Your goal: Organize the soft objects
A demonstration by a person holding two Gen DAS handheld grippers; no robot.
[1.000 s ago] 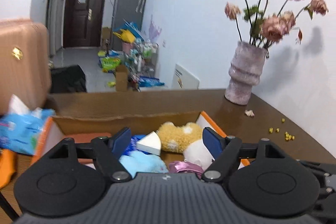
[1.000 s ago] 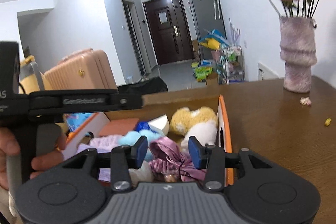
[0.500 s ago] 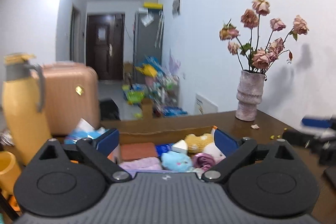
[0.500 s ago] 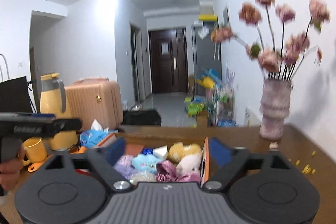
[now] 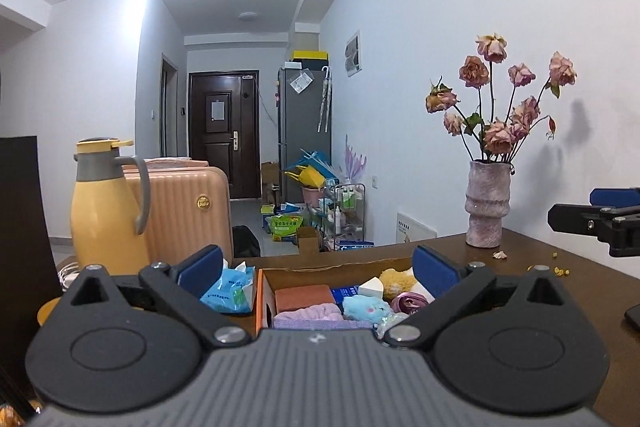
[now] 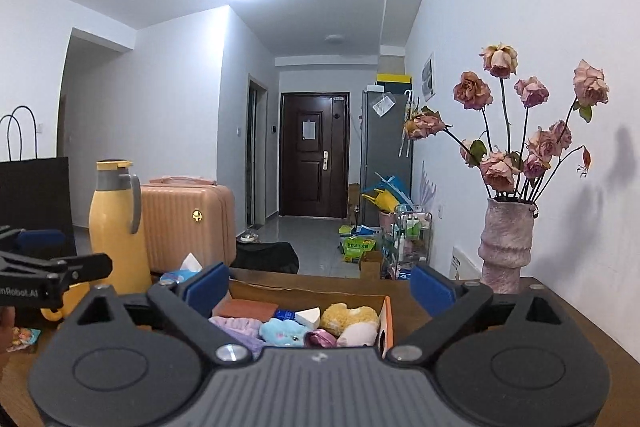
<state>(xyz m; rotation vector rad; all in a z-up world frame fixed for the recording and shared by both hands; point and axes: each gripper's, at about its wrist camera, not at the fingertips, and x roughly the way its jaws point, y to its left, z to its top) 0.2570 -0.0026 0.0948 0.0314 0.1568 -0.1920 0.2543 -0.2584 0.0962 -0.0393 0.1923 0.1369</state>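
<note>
Both grippers, left gripper (image 5: 316,261) and right gripper (image 6: 320,281), hang back with jaws just opened wide and empty, soft toys (image 6: 280,331) and cloths packed in the box (image 6: 386,319) on the table (image 6: 560,311), looks nearly done.

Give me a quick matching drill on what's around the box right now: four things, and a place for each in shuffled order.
Things:
1. yellow jug
2. vase of roses
3. blue plush toy
4. tissue pack

Places:
A. inside the cardboard box
B. on the table, just outside the box's left wall
C. far right of the table, by the wall
D. left of the box, in front of the pink suitcase

Pairs: 1-D, 2-C, 3-A, 4-B
</note>
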